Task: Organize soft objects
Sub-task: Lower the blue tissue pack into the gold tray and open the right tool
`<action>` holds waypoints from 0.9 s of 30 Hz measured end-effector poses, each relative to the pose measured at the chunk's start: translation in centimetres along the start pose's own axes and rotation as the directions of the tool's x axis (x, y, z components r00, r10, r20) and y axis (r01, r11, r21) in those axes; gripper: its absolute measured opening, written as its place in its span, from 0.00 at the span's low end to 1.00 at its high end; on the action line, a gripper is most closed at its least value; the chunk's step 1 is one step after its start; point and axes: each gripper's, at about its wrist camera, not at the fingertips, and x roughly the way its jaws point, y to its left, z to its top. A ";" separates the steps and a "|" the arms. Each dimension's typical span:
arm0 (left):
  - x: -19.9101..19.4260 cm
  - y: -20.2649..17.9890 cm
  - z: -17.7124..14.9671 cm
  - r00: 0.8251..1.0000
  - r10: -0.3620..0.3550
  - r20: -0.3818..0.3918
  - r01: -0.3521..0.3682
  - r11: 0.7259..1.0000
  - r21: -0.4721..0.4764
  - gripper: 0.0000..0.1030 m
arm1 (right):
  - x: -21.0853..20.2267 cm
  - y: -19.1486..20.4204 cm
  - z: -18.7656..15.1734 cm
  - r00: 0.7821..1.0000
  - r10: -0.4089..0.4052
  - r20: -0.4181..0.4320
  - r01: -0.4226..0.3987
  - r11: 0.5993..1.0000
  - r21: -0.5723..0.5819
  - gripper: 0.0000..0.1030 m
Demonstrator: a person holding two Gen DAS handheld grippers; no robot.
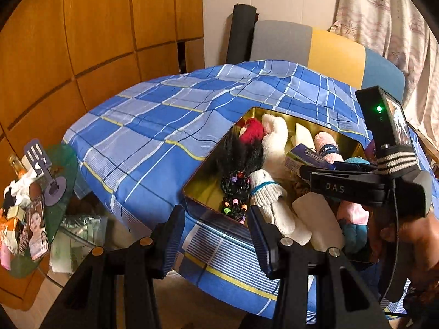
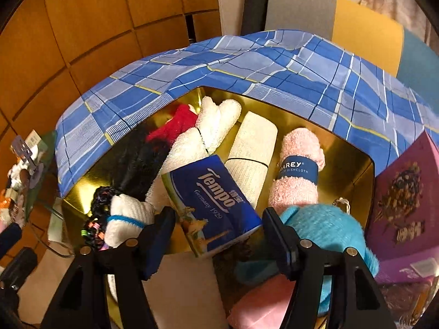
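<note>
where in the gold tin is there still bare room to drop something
Bare gold floor shows right of the pink towel roll, toward the tin's right wall, and in the left corner beside the black hair bundle. The middle is packed.

Gold tin = landmark. Inside it: red fluffy item, white towel roll, cream roll, pink cloth w/ navy band, dk-blue Tempo tissue pack, black furry piece, turquoise plush at near edge. Under tin: blue/white plaid cloth w/ thin yellow lines. Right of tin: purple box.
</note>
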 end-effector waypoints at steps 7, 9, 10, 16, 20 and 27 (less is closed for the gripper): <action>-0.2 0.2 0.0 1.000 0.020 0.007 -0.019 1.000 -0.022 0.46 | -2.1 0.2 -0.7 1.000 0.006 0.030 -0.006 1.000 0.008 0.76; -0.3 0.1 0.0 1.000 0.022 0.014 -0.022 1.000 -0.018 0.46 | -3.1 0.3 -1.0 0.999 0.004 0.041 -0.005 1.000 0.010 0.78; -0.5 0.0 0.0 1.000 0.023 0.018 -0.023 1.000 -0.015 0.46 | -3.5 0.4 -1.2 0.999 0.000 0.045 -0.001 1.000 0.014 0.80; -1.4 -0.2 0.3 0.999 -0.021 0.032 0.022 0.999 -0.031 0.46 | -7.0 1.4 -2.3 0.997 -0.018 0.073 0.016 0.999 0.037 0.90; -1.8 0.0 0.4 0.999 -0.028 0.031 0.029 0.998 -0.055 0.46 | -9.7 2.0 -3.1 0.994 -0.042 0.105 0.036 0.997 0.065 0.94; -2.8 -0.3 0.2 0.999 -0.027 0.038 0.029 0.998 -0.049 0.46 | -12.9 2.2 -4.3 0.988 -0.072 0.133 0.057 0.992 0.114 0.97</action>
